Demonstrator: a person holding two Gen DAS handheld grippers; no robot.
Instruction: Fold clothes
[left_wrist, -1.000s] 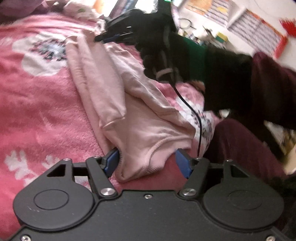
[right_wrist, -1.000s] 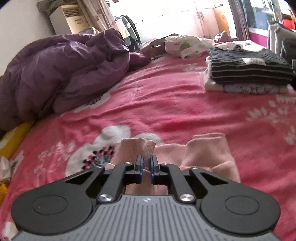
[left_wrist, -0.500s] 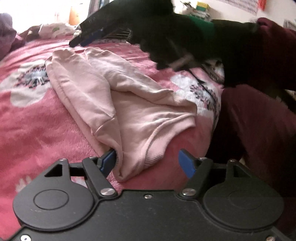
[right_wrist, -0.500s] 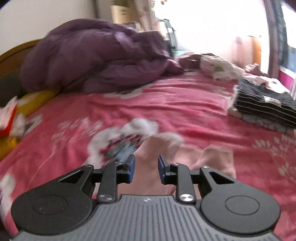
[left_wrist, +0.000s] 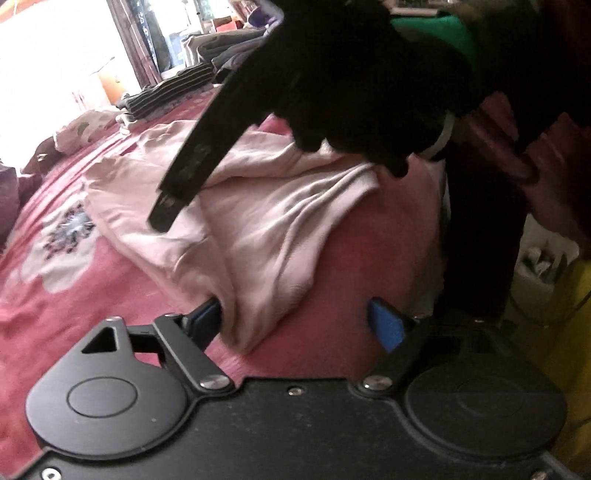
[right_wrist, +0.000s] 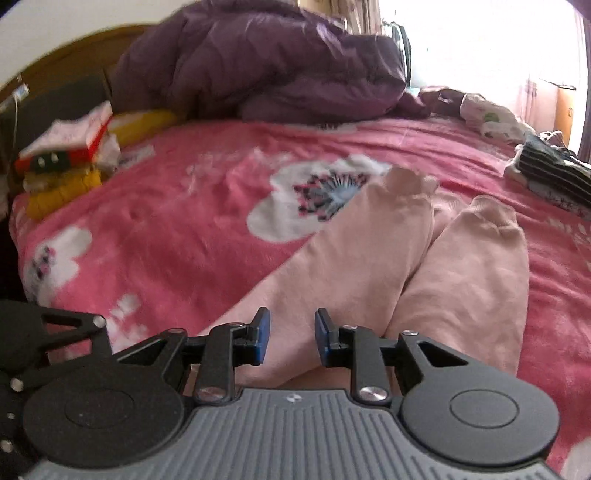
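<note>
From the left wrist view, the left hand-held gripper (left_wrist: 295, 325) has its jaws opening wide. A fold of the pale pink soft knit garment (left_wrist: 258, 221) lies between the blue pads and brushes the left pad (left_wrist: 207, 317), but the right pad stands clear of it, so nothing is pinched. The garment is spread on the pink floral fleece bed cover (left_wrist: 55, 295). The right hand-held gripper (left_wrist: 166, 218) crosses above the cloth as a dark blurred bar, carried by a black-gloved hand (left_wrist: 362, 92).

From the right wrist view, the right hand-held gripper (right_wrist: 291, 341) holds its jaws partly apart, with pink cloth seen through the gap but neither pad pressing on it. The garment's two tube-like sections (right_wrist: 406, 258) lie side by side, cuffs pointing away. Farther off are a rumpled purple quilt (right_wrist: 266, 62) and a stack of folded striped clothes (right_wrist: 554, 170).

The step in hand looks like a release after laying one fold. The next move probably calls for both grippers to take a fresh hold on one end of the garment and bring it over the other, keeping the layers aligned.
</note>
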